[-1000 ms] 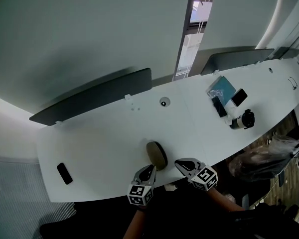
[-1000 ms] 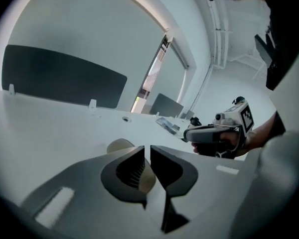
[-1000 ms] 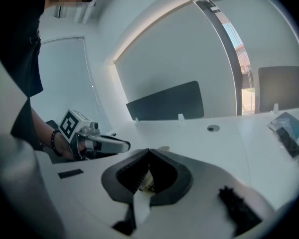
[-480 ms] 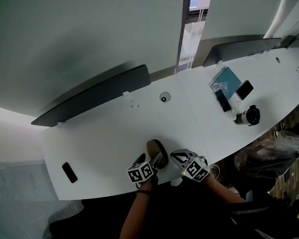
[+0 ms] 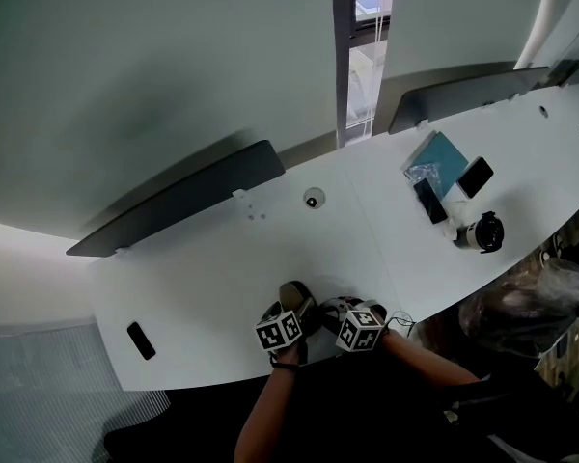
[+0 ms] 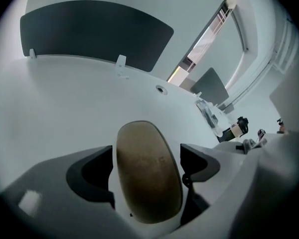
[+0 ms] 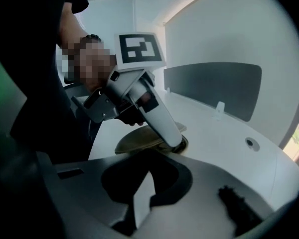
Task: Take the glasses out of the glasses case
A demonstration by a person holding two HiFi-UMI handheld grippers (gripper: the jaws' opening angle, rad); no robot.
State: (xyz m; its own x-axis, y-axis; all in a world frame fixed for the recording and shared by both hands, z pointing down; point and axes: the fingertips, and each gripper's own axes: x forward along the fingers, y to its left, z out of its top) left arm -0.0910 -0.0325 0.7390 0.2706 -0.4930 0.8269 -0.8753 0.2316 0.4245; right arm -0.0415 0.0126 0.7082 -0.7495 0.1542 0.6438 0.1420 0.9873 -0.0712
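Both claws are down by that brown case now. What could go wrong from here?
The left gripper, whose jaws have just been opening, straddles the rounded glasses case; it may squirt out on closing. The case lies near the table edge and could slide off.

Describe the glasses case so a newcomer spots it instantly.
Start at the long white desk, at its near edge in front of the person. The glasses case lies there between the jaws of the left gripper, which have just been opening. It is the only tan-brown oval; its neighbours are white, grey or black.
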